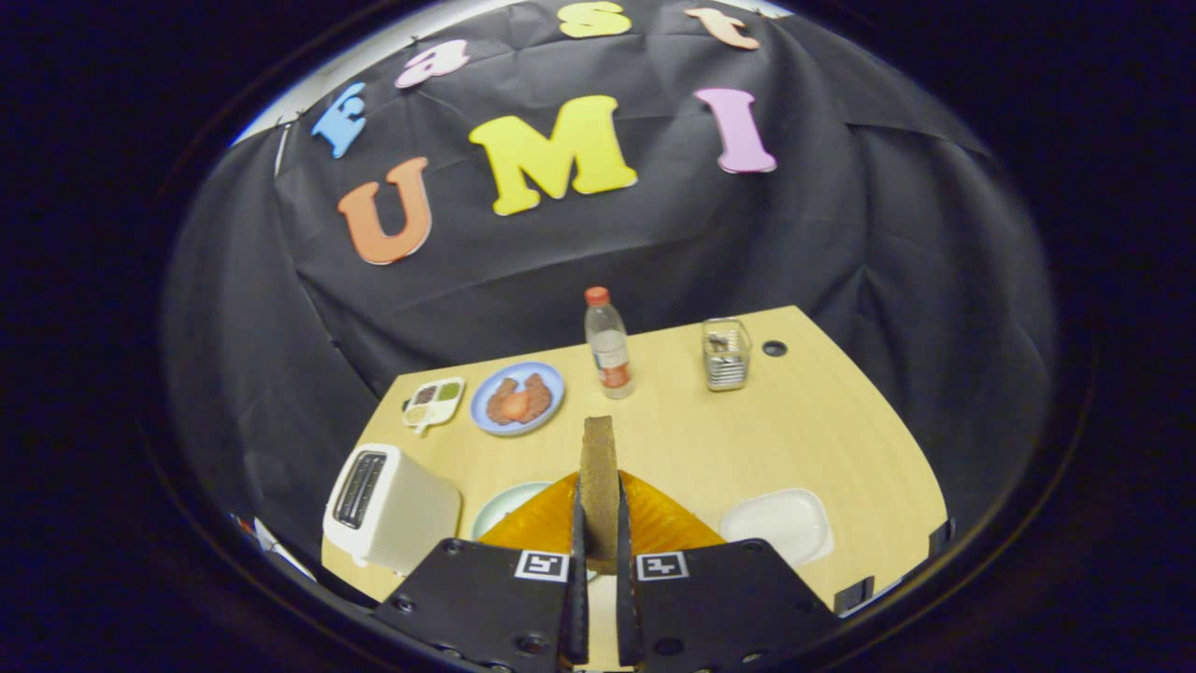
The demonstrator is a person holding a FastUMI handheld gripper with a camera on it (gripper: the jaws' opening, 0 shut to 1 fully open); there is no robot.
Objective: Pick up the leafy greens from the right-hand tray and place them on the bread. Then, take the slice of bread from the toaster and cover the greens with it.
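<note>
My gripper [599, 500] is shut on a slice of brown bread [598, 453], which stands on edge between the fingers and sticks out beyond their tips. I am held well above the wooden table [822, 439]. The white toaster [388, 509] stands just left of the fingers, its slots facing up. A pale green plate [505, 505] lies right behind the left finger, mostly hidden by the gripper. The white right-hand tray [780, 523] lies just right of the fingers and looks bare.
Beyond the bread stand a clear bottle with a red cap [608, 353] and a wire basket [726, 353]. A blue plate of food [517, 397] and a small divided dish [434, 404] lie at the back left. A cable hole [774, 349] marks the far right corner.
</note>
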